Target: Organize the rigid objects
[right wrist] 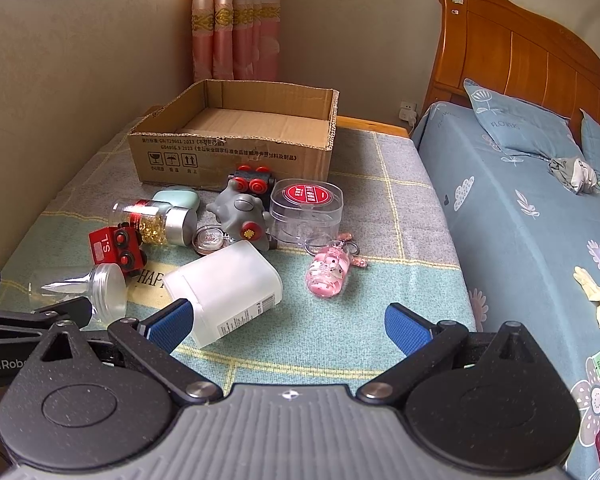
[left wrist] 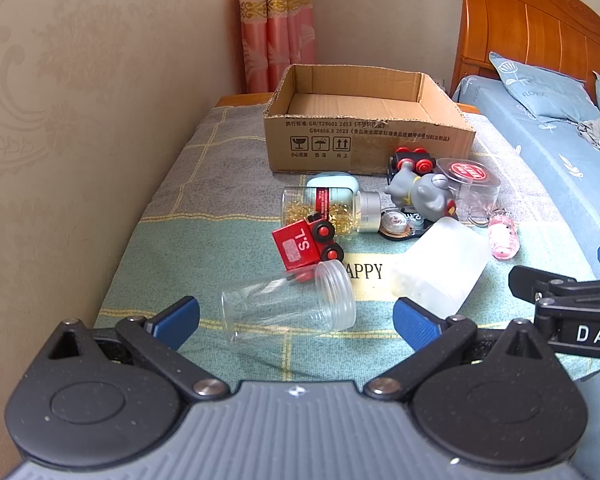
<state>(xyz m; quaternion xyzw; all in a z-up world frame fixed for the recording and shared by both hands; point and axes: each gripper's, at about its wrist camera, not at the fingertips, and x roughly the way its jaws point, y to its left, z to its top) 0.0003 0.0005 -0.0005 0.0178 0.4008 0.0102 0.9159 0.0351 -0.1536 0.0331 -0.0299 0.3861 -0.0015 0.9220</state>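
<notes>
An empty cardboard box [left wrist: 364, 120] [right wrist: 236, 136] stands at the back of a cloth-covered table. In front of it lies a heap: a red toy train car [left wrist: 304, 246] [right wrist: 116, 248], a jar of gold capsules [left wrist: 332, 210] [right wrist: 160, 220], a grey figure [left wrist: 418, 194] [right wrist: 242, 212], a clear lidded case [left wrist: 472, 184] [right wrist: 306, 208], a frosted white container [left wrist: 440, 268] [right wrist: 224, 288], a pink keychain [left wrist: 502, 238] [right wrist: 330, 272] and a clear jar [left wrist: 288, 308] [right wrist: 96, 292] on its side. My left gripper [left wrist: 296, 320] stands open just before the clear jar. My right gripper [right wrist: 288, 324] is open, its left pad beside the white container.
A wall runs along the table's left side, with a pink curtain [left wrist: 276, 24] behind the box. A bed with a blue sheet [right wrist: 520, 220], pillows and a wooden headboard [right wrist: 520, 48] borders the table on the right. The right gripper's arm [left wrist: 572, 308] shows in the left wrist view.
</notes>
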